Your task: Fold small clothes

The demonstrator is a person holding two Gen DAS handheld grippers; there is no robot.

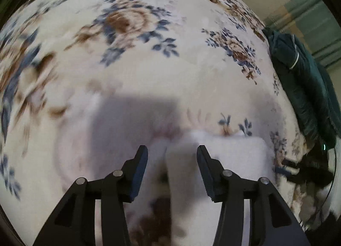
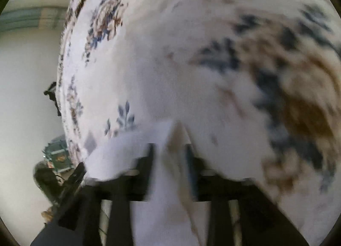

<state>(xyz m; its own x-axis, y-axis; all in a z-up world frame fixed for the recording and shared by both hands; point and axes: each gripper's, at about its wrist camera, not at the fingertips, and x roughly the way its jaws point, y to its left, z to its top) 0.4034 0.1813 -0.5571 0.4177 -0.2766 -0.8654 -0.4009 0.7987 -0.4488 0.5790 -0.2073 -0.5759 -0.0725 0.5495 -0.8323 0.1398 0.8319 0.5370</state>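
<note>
The white cloth (image 1: 223,160) lies on the flowered blanket (image 1: 149,65), at six o'clock in both views. The left gripper (image 1: 172,160) stands half-open astride a fold, pressing nothing; the right gripper (image 2: 170,160) is blurred, cloth between its jaws, grip unclear. I judge a fold is just being laid; next comes smoothing it flat.

white garment (image 1: 234,156) | folded, soft | lying on floral blanket (image 1: 149,65)

Blanket (image 1: 170,65): cream ground, printed with blue leaves and brown flowers. Cloth (image 1: 234,156): plain white, no pattern visible. Left tongs (image 1: 172,152): black, with dark blue pads. Right tongs (image 2: 169,150): black, blurred. Jacket (image 1: 302,79): dark green with a thin pale stripe.
</note>
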